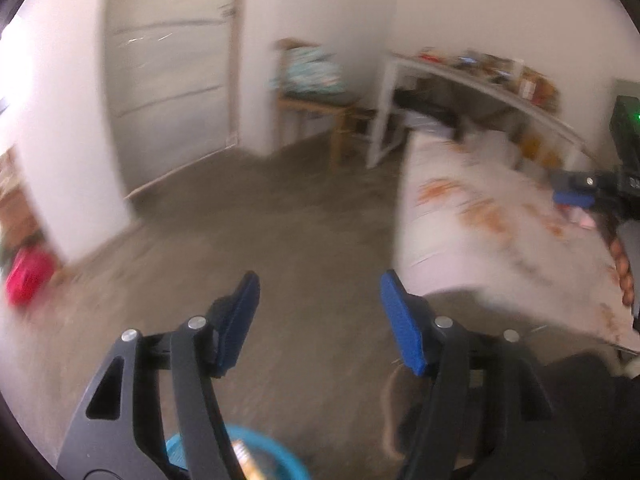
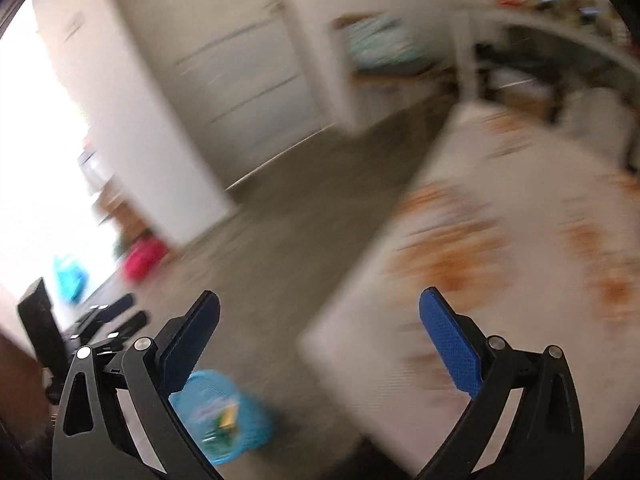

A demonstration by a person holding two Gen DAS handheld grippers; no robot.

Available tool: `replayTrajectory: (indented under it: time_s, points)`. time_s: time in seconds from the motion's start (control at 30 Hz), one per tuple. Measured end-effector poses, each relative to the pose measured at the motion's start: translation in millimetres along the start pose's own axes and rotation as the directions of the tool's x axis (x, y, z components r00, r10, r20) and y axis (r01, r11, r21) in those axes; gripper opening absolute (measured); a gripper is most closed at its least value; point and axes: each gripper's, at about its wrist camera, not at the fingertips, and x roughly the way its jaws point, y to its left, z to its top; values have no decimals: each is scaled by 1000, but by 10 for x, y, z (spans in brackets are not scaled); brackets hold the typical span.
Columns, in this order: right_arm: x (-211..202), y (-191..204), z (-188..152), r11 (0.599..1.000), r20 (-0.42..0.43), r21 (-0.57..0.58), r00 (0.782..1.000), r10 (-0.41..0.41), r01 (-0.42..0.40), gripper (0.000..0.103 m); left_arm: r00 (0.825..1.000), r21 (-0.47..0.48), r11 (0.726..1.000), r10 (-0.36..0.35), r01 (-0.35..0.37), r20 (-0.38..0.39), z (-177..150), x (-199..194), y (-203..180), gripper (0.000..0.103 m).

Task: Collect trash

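One blue basket (image 2: 224, 420) already holding wrappers stands on the grey floor (image 1: 280, 240) at the near left, close beside the bed (image 2: 480, 280), and in the left wrist view only its rim shows under the left claw (image 1: 316, 320). No loose trash can be made out with certainty in either blurred view; a small pink thing (image 1: 585, 221) lies on the patterned bedcover at the far right, just by the right claw (image 1: 572, 199), but whether it is trash cannot be told. Both claws stand apart with nothing between the pads; the right claw (image 2: 320, 340) is held above the bed's near edge, the left above the floor. The step in hand is judged to be a search for the next piece, so the sweep should be slowed until the views sharpen, and the bed surface checked before the cluttered shelf (image 1: 480, 80) along the far wall. A piece should be approached from above with the pads kept wide, so that bedcover is not pinched with it.
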Motion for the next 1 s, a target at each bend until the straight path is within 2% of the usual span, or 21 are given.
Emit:
replayTrajectory:
  time_s: [0.07, 0.2, 0.27, 0.33, 0.43, 0.53, 0.6, 0.67, 0.77, 0.9, 1.0]
  points:
    - [-325, -523, 74, 993, 38, 33, 993, -115, 114, 97, 998, 53, 997, -55, 55, 6, 184, 150, -398, 60]
    - [-806, -1507, 52, 959, 67, 132, 963, -262, 252, 97, 980, 172, 966, -197, 195, -4, 616, 474, -1404, 60]
    - [-976, -1996, -26, 924, 56, 191, 936, -348, 332, 97, 970, 216, 946, -243, 241, -14, 747, 582, -1831, 61]
    - [-1085, -2445, -179, 883, 41, 247, 906, -421, 399, 97, 958, 264, 922, -285, 282, -29, 853, 713, -2310, 65]
    - [-1176, -3063, -445, 803, 0, 350, 858, -514, 482, 97, 940, 329, 882, -330, 338, -82, 926, 954, -2997, 66]
    - [-1124, -3525, -719, 737, -47, 443, 834, -549, 510, 97, 923, 357, 851, -355, 386, -151, 953, 1219, -3584, 66]
    - [-1055, -3711, -825, 732, -75, 469, 848, -525, 494, 97, 912, 357, 840, -371, 409, -173, 953, 1360, -3845, 66]
    - [-1043, -3825, -872, 728, -96, 454, 841, -533, 514, 97, 908, 361, 834, -371, 418, -195, 972, 1528, -4154, 66]
    - [-1125, -3842, -867, 731, -73, 447, 835, -545, 516, 97, 898, 336, 835, -375, 435, -231, 1009, 1760, -4457, 68]
    - [-1292, -3943, -893, 697, -58, 476, 809, -584, 537, 97, 890, 285, 853, -365, 437, -272, 1101, 2069, -4882, 78]
    - [-1332, -3997, -914, 674, -74, 483, 793, -604, 559, 97, 879, 264, 856, -360, 445, -313, 1228, 2289, -5205, 78]
